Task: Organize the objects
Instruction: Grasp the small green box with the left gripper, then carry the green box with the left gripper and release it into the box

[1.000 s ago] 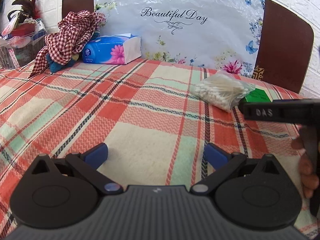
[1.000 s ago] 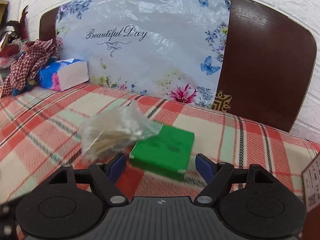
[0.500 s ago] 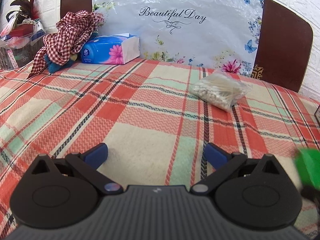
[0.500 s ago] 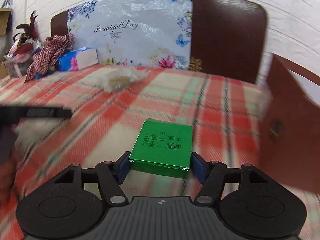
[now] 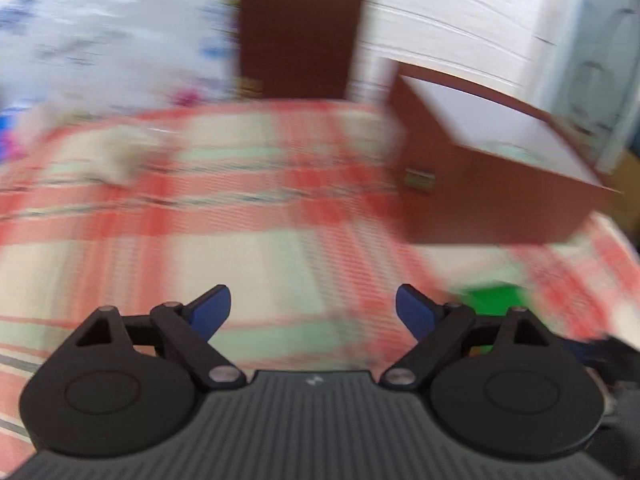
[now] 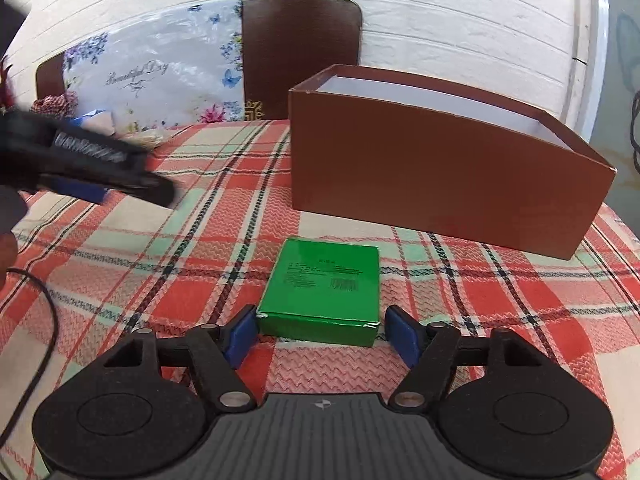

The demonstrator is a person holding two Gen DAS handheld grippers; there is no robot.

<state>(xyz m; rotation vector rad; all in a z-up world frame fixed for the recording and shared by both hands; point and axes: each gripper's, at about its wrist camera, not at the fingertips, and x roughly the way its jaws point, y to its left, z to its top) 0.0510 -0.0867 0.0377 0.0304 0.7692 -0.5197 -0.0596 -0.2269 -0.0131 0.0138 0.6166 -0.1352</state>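
At the left edge of the right wrist view, my left hand-held gripper crosses above the plaid bed cover. In its own blurred view its jaws are closing on nothing but cloth, so I take it as released and coming across to help.

In the lower middle, my right hand-held gripper straddles the near end of the green box. The left pad touches the box's corner, a gap shows at the right pad, and the jaws are opening. The box lies flat on the cover, so I judge it as let go, set down short of the brown box.

That brown box is open-topped and sits in the upper right, just beyond the green one, probably where things are meant to go. Its near wall stands between the two, so the green box would have to go up and over it.

Far back at upper left lie a bag of cotton swabs and a checked cloth, well clear.
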